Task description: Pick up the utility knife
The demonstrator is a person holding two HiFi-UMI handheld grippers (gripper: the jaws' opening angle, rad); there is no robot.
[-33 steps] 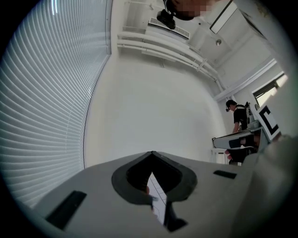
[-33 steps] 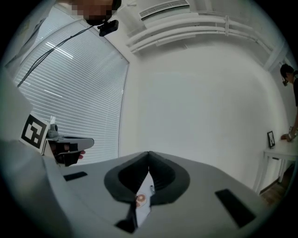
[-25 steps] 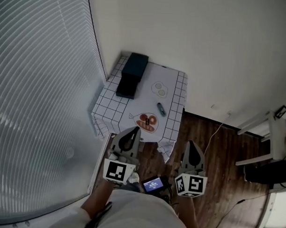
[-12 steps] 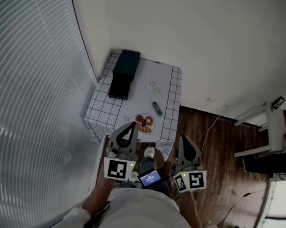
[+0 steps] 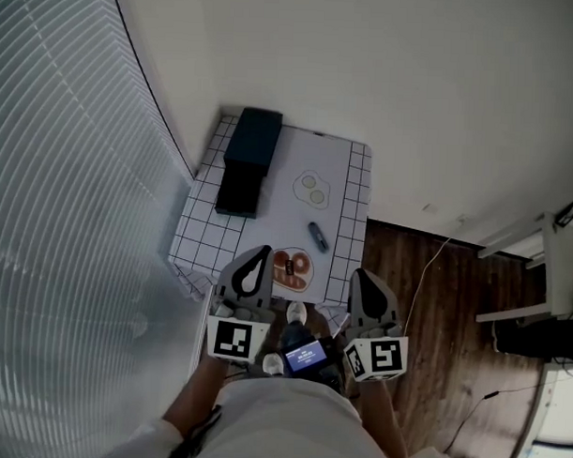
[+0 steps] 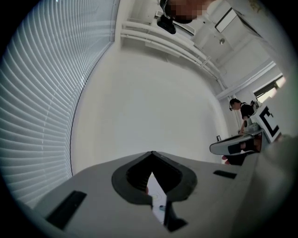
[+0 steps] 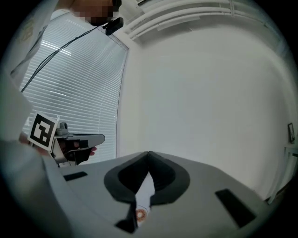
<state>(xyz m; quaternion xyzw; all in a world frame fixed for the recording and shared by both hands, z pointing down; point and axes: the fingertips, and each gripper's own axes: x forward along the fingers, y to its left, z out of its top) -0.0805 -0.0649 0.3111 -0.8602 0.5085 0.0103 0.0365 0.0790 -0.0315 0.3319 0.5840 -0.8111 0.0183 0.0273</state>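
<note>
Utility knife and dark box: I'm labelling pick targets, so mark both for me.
utility knife [image 5: 318, 236]: head view, middle of its body.
dark box [image 5: 253, 138]: head view, top of its far half.

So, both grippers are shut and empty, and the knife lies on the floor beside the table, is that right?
Not quite. The knife lies on the table, not on the floor; the head view shows it there. The left gripper and right gripper are indeed shut and empty.
</note>
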